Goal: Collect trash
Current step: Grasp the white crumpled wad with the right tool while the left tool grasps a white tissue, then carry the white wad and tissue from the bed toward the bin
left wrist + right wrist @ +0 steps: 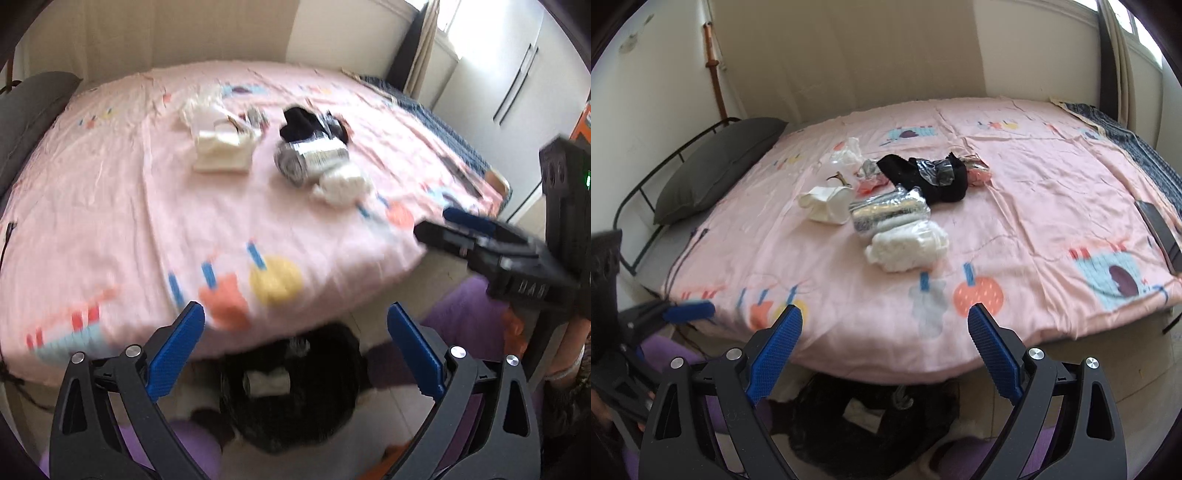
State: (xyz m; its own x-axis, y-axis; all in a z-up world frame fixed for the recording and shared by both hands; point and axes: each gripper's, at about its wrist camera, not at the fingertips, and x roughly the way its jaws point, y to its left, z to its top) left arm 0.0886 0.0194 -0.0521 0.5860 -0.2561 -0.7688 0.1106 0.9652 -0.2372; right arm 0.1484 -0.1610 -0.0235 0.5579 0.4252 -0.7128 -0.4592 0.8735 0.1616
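Note:
Trash lies in a heap on the pink bedsheet (1015, 192): a white crumpled wrapper (908, 245), a silver foil pack (886, 212), a black bag (923, 177), a white paper box (827, 203) and small scraps behind. The heap also shows in the left wrist view: foil pack (310, 158), white box (221, 151). A black trash bag (291, 384) stands open on the floor below the bed edge, with a white piece inside (267, 380). My left gripper (295, 350) is open and empty above the bag. My right gripper (884, 350) is open and empty above the bag (871, 424).
A grey pillow (716, 166) lies at the bed's left end against a black metal frame. A dark phone-like slab (1160, 229) lies at the bed's right edge. A dark patterned blanket (1145, 155) covers the far right. A white wardrobe (517, 85) stands right.

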